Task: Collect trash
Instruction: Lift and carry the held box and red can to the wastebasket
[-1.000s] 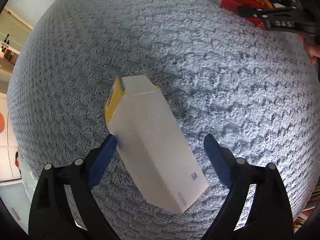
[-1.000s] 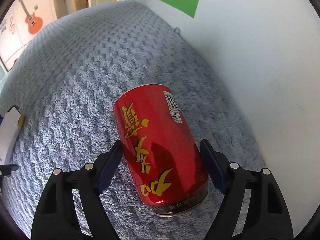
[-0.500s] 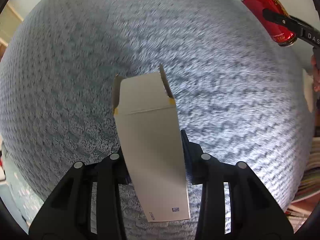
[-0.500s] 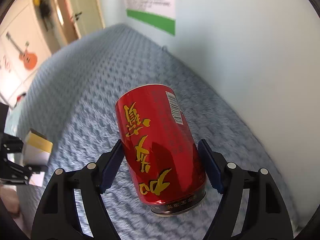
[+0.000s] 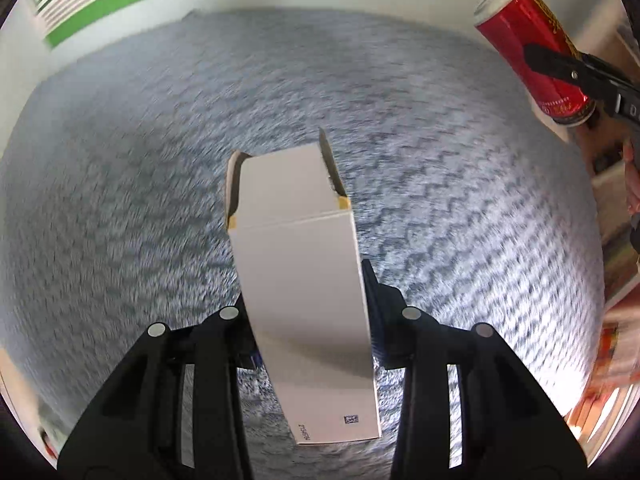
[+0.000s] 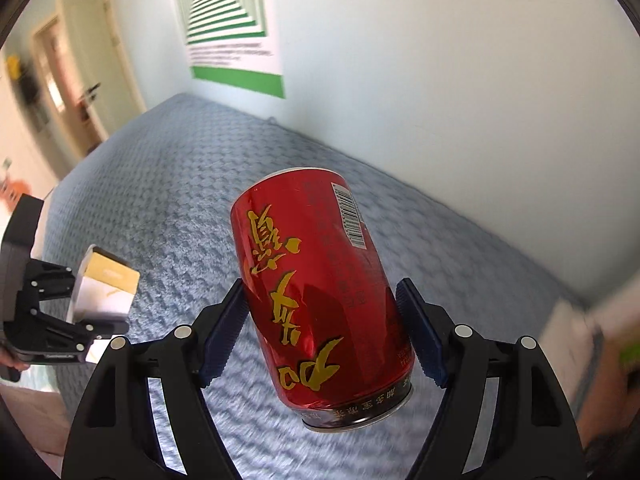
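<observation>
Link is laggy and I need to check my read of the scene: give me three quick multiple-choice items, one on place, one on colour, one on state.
1. Where is the can?
A. lying on the blanket
B. between the right gripper's pads
C. in the left gripper

2. What colour is the blanket?
A. blue-grey
B. green
C. orange

3. How is the box's far end?
A. taped shut
B. crushed flat
C. open, flaps out

Key: B, blue pads press the can's sides above the blanket; A, its knit looks blue-grey in both views; C, flaps stand out past the box held in the left gripper.
</observation>
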`<state>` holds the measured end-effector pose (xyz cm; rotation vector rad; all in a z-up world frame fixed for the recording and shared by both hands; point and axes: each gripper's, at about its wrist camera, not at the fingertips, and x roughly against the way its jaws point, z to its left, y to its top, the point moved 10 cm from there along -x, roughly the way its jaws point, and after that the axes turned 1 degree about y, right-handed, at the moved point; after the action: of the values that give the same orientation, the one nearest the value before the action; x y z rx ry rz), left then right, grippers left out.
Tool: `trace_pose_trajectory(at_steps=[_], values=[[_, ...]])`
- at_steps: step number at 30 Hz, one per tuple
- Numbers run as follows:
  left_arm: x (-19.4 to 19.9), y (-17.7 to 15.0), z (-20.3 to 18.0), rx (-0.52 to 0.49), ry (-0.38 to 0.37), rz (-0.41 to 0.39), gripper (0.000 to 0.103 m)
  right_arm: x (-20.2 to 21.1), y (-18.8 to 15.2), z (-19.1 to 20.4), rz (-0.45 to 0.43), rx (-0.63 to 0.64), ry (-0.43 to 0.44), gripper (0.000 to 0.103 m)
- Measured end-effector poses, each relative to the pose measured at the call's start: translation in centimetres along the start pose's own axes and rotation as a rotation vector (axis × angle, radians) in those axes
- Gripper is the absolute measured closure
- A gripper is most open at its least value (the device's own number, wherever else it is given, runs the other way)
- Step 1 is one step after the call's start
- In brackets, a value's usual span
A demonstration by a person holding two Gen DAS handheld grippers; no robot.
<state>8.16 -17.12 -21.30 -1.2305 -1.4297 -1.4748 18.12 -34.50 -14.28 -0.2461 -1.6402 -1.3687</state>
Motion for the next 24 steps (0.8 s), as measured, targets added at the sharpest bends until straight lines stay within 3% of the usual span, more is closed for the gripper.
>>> trace_pose_trajectory(at_steps=[6, 12, 18, 24], values=[[1.7, -1.5, -3.0, -0.260, -0.069, -0.029, 0.068, 6.2, -6.3, 1.0, -0.033, -0.180, -0.155, 0.028], [3.7, -6.2, -7.2, -0.505, -0.128, -0.023, 0.068, 12.9, -15.2, 3.5, -0.063, -0.385, -0.271, 0.028], [4.9, -13.4, -13.3, -0.747, -0.210, 0.010, 0.068, 19.3, -25.1, 7.5, -0.090, -0.574, -0.379, 0.028], [6.2, -22.9, -19.1, -0.979, -0.284, 0.055, 0.068, 24.9, -35.3, 12.6, -0.092, -0.747, -0.476, 0.028]])
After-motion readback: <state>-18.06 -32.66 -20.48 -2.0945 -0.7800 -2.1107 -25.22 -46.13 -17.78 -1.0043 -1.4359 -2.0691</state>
